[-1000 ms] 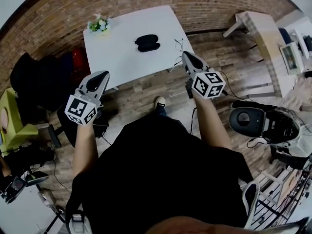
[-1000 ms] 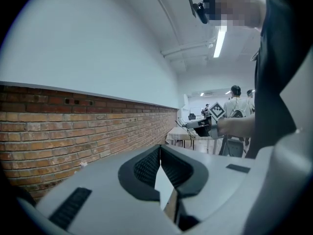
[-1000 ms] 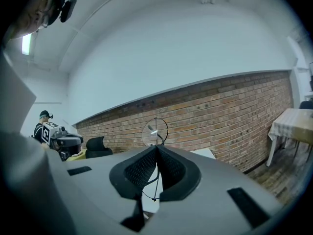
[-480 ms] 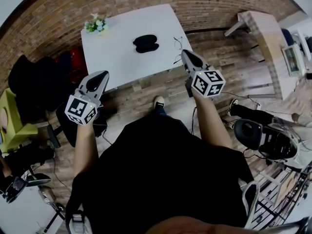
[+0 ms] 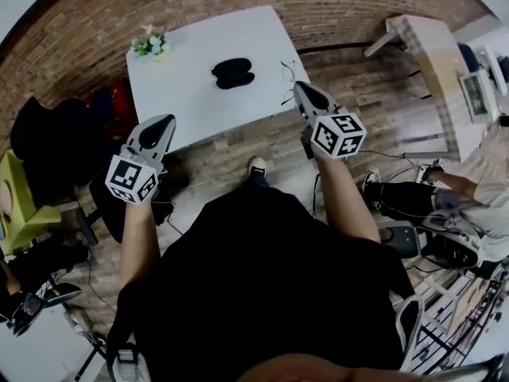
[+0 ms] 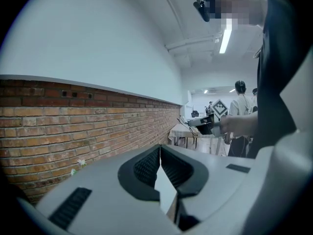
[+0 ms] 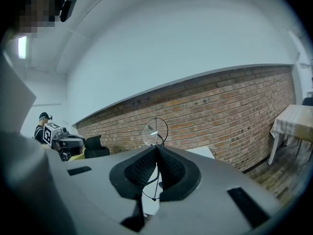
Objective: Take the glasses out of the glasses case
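A brick wall (image 5: 358,6) and a wooden floor (image 5: 262,146) lie around the white table (image 5: 191,102), which stands ahead of both tongs. The left tongs (image 5: 159,127) are clenched on nothing, over the floor. The black glasses case (image 5: 233,72) lies on the table, ahead-left of the right tongs (image 5: 301,90), apart from them. Flowers (image 5: 149,44) stand far ahead of the left tongs. The right tongs grasp the thin glasses (image 7: 155,130) at the table's edge

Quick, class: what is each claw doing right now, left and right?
Left claw: closed, holding nothing.
Right claw: closed on the glasses.
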{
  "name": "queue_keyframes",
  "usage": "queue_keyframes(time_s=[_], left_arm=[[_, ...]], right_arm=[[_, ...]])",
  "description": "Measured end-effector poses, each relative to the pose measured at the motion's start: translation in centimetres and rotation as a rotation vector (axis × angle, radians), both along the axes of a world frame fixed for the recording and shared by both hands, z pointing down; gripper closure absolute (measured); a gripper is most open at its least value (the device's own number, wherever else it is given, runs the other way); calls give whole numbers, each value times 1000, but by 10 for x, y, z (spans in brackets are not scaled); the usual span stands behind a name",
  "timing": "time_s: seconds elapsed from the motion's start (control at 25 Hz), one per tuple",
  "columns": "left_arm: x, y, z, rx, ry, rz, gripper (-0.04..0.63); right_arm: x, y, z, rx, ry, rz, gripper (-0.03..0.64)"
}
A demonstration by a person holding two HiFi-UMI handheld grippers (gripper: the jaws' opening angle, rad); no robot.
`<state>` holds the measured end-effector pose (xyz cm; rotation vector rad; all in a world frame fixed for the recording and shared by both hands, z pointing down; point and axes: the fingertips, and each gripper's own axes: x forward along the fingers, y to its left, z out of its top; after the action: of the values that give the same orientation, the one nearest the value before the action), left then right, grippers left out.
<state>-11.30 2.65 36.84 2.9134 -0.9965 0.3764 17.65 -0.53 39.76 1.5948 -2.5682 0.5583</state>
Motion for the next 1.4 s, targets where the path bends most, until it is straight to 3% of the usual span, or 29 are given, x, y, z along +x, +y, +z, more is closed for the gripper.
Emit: queue_keyframes(time_s=[0.72,1.16,1.4], left_arm=[[11,-39,21,-34,-10,-28,569],[24,-71,26,-45,-29,-64,496],[32,-86,22,-40,-29,-94,494]], right_arm=[[14,-40,20,-37,-18,-11,594],[30,-77,25,-48,-25,-32,594],[35,-99,26,-48,-32,-64,594]])
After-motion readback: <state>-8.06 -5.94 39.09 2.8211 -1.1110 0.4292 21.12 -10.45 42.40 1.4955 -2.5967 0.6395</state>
